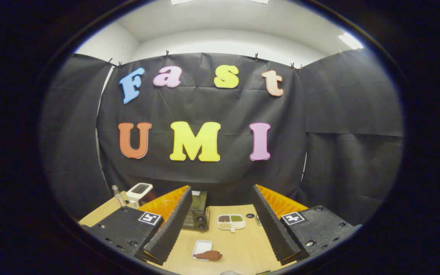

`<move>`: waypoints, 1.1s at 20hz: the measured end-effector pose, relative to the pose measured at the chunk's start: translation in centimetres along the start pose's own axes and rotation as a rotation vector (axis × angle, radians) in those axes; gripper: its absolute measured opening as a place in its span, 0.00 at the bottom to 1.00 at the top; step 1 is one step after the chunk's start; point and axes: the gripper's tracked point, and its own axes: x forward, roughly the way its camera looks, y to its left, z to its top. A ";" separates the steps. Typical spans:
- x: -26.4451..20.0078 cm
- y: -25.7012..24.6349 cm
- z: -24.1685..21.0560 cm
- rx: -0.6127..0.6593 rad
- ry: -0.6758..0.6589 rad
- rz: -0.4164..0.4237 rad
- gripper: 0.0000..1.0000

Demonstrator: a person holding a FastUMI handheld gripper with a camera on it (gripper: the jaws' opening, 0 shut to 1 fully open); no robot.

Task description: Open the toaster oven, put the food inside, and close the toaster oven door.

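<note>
Hand-held gripper (pixel 220 225) with ridged fingers spread wide, holding nothing, brown lumpy food (pixel 209 255) on flat white tray (pixel 201 247), boxy dark toaster oven (pixel 198 214) half hidden behind left finger, smooth wooden worktop (pixel 239 244)

Wooden table (pixel 243 244) carries toaster oven (pixel 197 214), food (pixel 209 255) on white tray (pixel 201 247), divided dish (pixel 231 221).

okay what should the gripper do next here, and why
Probably move forward toward the toaster oven to reach its door. The gripper is open and holds nothing, the oven sits beyond its fingers, and the food lies on a small white tray between them.
</note>
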 end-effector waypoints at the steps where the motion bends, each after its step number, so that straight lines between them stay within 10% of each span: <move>1: 0.1 0.1 0.0 0.000 0.003 0.005 0.99; 22: 8.8 13.6 -2.6 -0.031 -0.026 0.126 1.00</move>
